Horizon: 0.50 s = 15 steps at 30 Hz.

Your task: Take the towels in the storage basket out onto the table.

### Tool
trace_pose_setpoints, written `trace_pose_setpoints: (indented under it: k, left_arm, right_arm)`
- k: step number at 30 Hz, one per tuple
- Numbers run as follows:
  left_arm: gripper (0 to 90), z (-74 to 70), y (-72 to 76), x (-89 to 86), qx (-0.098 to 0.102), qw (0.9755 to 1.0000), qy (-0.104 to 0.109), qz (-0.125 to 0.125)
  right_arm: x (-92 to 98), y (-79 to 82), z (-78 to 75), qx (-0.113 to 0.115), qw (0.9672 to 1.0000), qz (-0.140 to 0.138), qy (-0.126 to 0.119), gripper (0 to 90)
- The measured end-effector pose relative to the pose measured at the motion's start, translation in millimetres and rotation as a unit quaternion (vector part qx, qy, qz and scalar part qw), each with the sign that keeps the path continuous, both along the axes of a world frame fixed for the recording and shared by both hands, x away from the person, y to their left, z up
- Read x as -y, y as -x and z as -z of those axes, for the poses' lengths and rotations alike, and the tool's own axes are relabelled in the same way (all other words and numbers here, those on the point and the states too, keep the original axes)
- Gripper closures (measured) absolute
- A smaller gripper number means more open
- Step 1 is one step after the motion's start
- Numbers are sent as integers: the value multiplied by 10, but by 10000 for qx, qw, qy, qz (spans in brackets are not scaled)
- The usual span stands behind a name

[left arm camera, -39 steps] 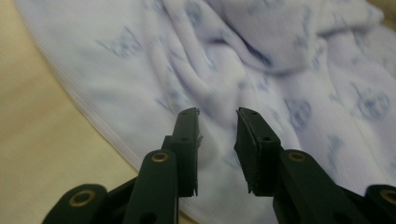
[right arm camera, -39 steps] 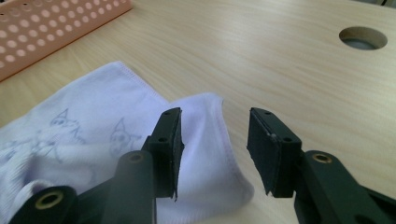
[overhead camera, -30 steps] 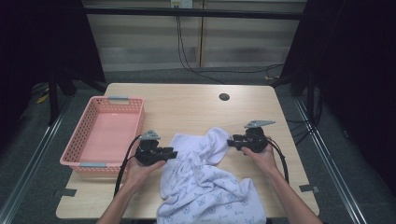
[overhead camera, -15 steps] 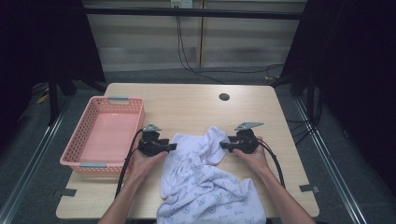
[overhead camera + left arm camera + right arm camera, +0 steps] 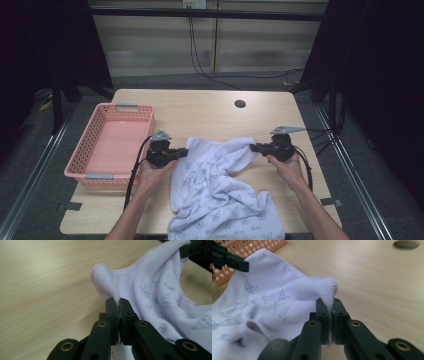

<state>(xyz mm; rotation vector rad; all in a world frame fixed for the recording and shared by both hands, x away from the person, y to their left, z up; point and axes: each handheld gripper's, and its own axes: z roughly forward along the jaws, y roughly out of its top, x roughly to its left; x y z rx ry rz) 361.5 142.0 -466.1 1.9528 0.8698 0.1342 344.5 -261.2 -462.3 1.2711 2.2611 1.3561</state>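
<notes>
Left gripper (image 5: pixel 186 151) clamped on white towel (image 5: pixel 220 190) corner, right gripper (image 5: pixel 252 147) pinching the opposite corner, both just closed

surface: light wooden table (image 5: pixel 210 117), round hole near far edge | on it: pink perforated basket (image 5: pixel 111 145) left; white printed towel (image 5: pixel 220 200) front-centre

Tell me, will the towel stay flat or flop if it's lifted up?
Probably flop: the towel already sags and wrinkles between the left gripper and right gripper. It looks light, since small pinched corners carry it. The part over the table edge would likely dangle.
</notes>
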Motion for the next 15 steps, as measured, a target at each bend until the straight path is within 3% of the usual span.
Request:
trace_pose_setpoints:
  k: [5,15]
  left_arm:
    - [876,-381,39,-39,400,9989,239,-2]
    - [876,-1090,5,10,1076,9926,568,60]
  right_arm:
    - [294,111,-375,381,9989,210,-148,867]
    - [736,170,-1008,1039,9926,559,-272,866]
